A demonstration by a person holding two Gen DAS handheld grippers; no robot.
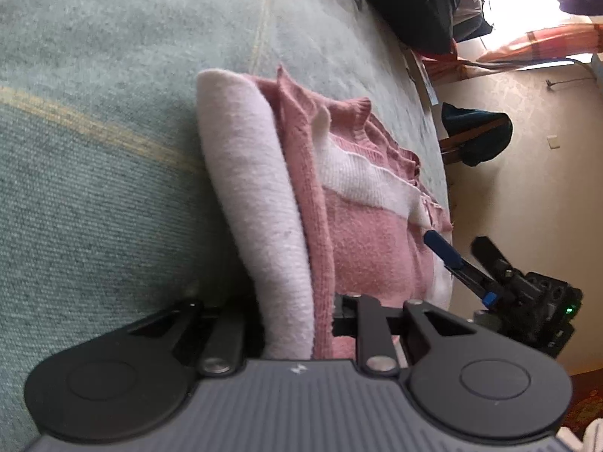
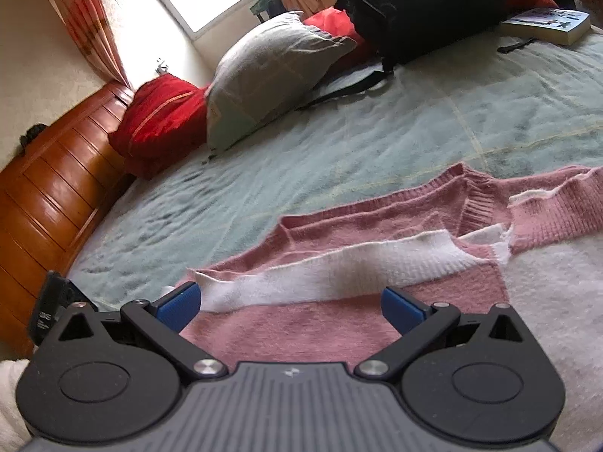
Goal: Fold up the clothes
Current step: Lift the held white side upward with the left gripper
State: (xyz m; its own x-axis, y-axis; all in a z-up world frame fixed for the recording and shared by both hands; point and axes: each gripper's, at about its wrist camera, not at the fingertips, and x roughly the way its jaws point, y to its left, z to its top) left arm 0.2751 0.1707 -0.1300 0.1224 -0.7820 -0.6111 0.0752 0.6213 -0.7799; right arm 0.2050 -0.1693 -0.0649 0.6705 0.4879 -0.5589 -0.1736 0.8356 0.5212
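A pink and white knit sweater point(image 1: 361, 248) lies on the pale green bedspread point(image 1: 94, 173), with one side lifted into a thick white and pink fold point(image 1: 256, 188). My left gripper point(image 1: 290, 316) is shut on that fold; the cloth hides its fingertips. In the right wrist view the sweater point(image 2: 320, 331) lies flat, a white band point(image 2: 339, 271) across it and the ribbed neckline point(image 2: 475, 203) beyond. My right gripper point(image 2: 292, 305) stands open just above the cloth, blue pads point(image 2: 181, 301) spread with nothing between them. The left wrist view also shows the right gripper point(image 1: 465, 252) at the sweater's far edge.
At the bed's head lie a grey pillow point(image 2: 271, 71), a red pillow point(image 2: 166, 113), a black backpack point(image 2: 414, 3) and a book point(image 2: 546, 24). A wooden bed frame point(image 2: 56, 188) runs along the left. A chair with a dark garment point(image 1: 475, 132) stands beside the bed.
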